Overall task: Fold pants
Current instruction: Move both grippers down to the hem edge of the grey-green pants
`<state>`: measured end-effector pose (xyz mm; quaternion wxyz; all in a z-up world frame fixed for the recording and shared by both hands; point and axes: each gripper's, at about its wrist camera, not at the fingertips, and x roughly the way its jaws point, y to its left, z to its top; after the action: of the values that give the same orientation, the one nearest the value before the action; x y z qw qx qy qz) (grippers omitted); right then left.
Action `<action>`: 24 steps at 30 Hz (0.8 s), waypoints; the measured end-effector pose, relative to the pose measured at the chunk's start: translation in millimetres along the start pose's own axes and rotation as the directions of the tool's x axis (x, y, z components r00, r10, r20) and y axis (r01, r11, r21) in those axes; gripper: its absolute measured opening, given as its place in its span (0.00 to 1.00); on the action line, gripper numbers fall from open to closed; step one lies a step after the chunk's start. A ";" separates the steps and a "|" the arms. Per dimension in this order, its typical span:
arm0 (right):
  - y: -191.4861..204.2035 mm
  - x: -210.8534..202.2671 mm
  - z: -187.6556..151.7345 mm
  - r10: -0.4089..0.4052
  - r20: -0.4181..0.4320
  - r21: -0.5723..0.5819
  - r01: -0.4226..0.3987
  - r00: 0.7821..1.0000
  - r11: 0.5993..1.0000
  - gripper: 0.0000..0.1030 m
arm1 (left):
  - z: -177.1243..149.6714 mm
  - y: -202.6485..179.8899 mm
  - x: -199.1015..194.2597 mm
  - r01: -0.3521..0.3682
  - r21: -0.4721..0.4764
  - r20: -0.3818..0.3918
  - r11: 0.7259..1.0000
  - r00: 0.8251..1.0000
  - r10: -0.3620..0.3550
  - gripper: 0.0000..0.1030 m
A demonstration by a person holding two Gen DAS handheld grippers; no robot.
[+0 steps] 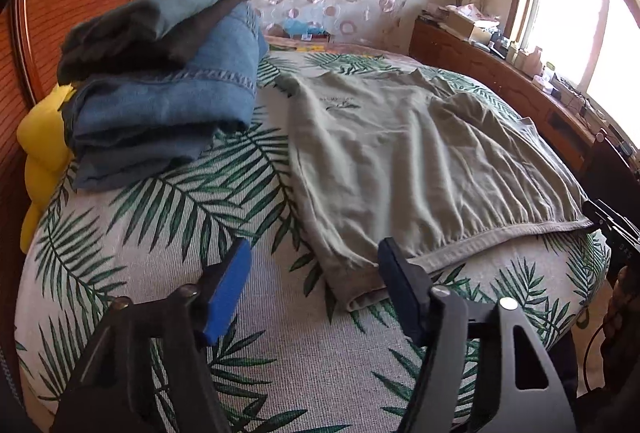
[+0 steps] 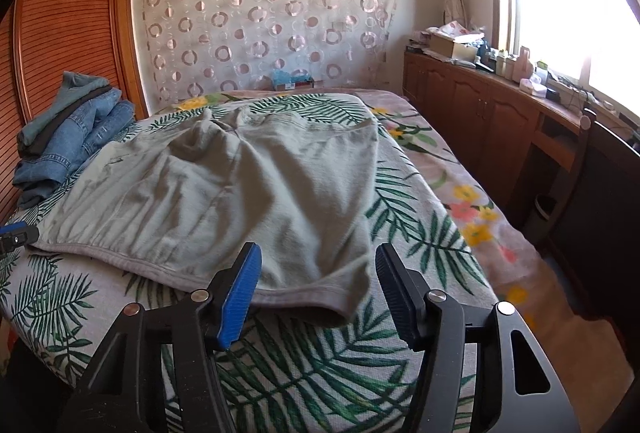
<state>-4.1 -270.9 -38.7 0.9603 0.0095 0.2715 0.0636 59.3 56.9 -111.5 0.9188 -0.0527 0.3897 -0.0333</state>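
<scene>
the grey-green pants [image 1: 408, 161] lie spread flat on the leaf-print bedspread [image 1: 248, 345], waistband toward the near edge of the bed. the left gripper [image 1: 316, 285] hangs over that near edge at one waistband corner: its fingers stand apart, with the folded corner of the waistband lying between the blue pads and closer to the dark right-hand one, and no pad pressing on the cloth. the right gripper [image 2: 320, 291] sits at the other waistband corner, also with fingers apart; the rounded corner of the hem lies between and just beyond its tips, not squeezed. in the left wrist view the right gripper's black tip shows at the far end of the waistband.

the pants are pale, soft and creased, with a gathered elastic waistband, a centre seam and rumpled folds toward the leg end, which lies farther up the bedspread. a small dark print marks the cloth on the side nearest the stack of folded jeans [image 1: 160, 89], which sits on the bedspread beside the pants, near the wooden wardrobe [image 2: 60, 17].
</scene>
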 end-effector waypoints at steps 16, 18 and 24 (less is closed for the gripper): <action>-10.6 -16.4 15.2 0.061 -0.116 0.029 -0.058 0.991 0.998 0.37 | -5.6 -3.6 -7.7 0.028 0.039 -0.012 0.999 1.000 -0.028 0.50; -7.7 -15.2 15.1 0.063 -0.118 0.021 -0.061 0.991 0.998 0.33 | -7.0 -5.4 -8.6 0.030 0.047 -0.012 0.998 1.000 -0.029 0.47; -11.4 -8.0 17.3 0.066 -0.126 0.037 -0.062 0.990 0.997 0.33 | -6.6 -5.2 -9.5 0.041 0.035 -0.013 0.999 0.999 -0.040 0.40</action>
<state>-0.5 -283.0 -20.4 0.9382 0.0299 0.3328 0.0905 47.9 52.2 -108.7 0.9163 -0.0443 0.3937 -0.0591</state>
